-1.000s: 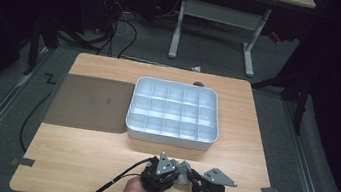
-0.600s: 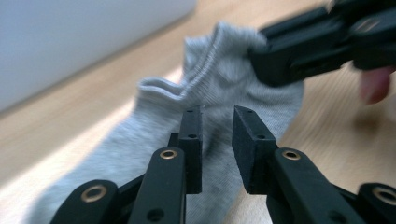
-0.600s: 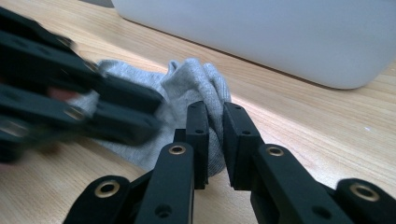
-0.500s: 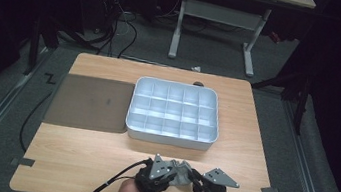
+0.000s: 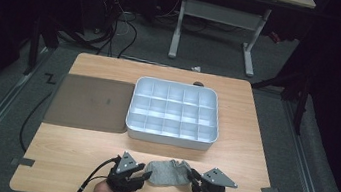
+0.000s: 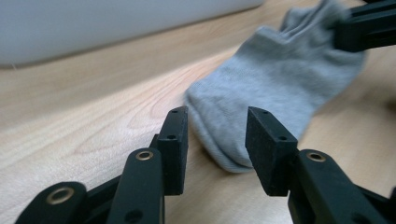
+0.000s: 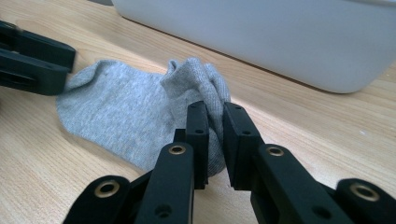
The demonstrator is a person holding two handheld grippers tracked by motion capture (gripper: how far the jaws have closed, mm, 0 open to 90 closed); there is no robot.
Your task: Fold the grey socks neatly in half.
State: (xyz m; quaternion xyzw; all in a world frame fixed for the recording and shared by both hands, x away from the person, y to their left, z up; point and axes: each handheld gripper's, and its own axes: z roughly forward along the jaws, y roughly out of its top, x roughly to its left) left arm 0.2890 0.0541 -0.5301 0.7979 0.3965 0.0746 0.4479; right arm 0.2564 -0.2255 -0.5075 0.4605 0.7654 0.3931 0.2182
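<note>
A grey sock (image 5: 166,172) is seen lying on the wooden surface (image 5: 75,148), just in front of the white compartment tray (image 5: 170,139) and between the two grippers. The right gripper (image 7: 212,140) is clenched on one bunched end of the sock, the fabric being pinched between its jaws and lifted into a small fold. The left gripper (image 6: 215,140) is released, its jaws standing apart on either side of the opposite end of the sock, with no cloth yet held; whether the jaws touch the fabric cannot be told.

The work is judged to be at an early stage. One end of the sock has been secured, and the second grasp is being set up but is not yet made. What is left appears to be the closing of the left gripper on its end, and then whatever handling of the sock is intended, such as spreading, folding or moving it toward the tray. All compartments of the tray are seen to be empty, so nothing has been placed there.

A dark mat (image 5: 89,102) lies flat just left of the tray. No brand, label or legible writing can be made out on the sock, the tray, the mat or the grippers.
</note>
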